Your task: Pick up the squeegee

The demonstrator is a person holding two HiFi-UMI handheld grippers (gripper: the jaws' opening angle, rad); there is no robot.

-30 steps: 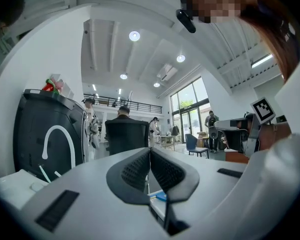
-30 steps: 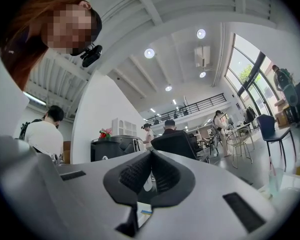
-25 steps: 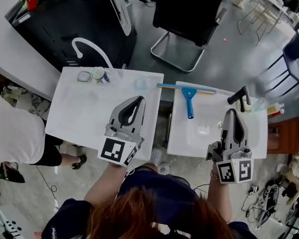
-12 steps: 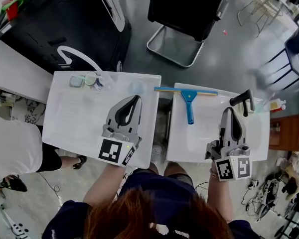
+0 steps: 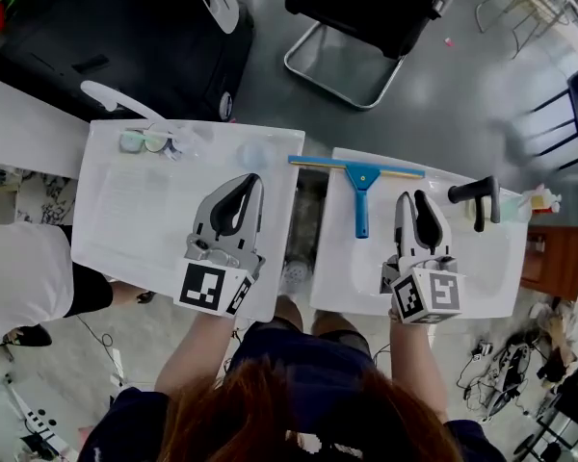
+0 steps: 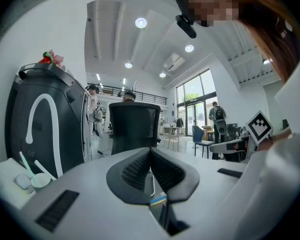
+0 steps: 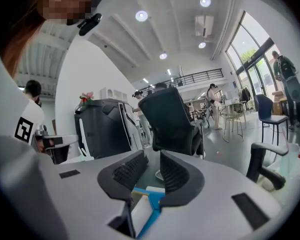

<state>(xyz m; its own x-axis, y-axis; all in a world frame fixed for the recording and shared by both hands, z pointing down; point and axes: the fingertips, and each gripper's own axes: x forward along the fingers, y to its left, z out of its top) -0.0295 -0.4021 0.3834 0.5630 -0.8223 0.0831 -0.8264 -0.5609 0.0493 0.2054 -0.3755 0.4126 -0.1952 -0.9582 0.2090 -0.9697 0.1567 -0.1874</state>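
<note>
While the squeegee point(image 5: 361, 183) lies flat near the far edge of the right table point(image 5: 482, 277), blade crosswise and handle pointing back toward the person, nothing holds it. It looks light: stiff plastic with a soft rubber edge. The smooth, narrow handle is best pinched mid-length, across its width. The right gripper point(image 5: 415, 196) is just beside the handle, jaws opening, nothing between them. The left gripper point(image 5: 249, 179) hovers over the left table point(image 5: 125, 219), jaws together, empty.
</note>
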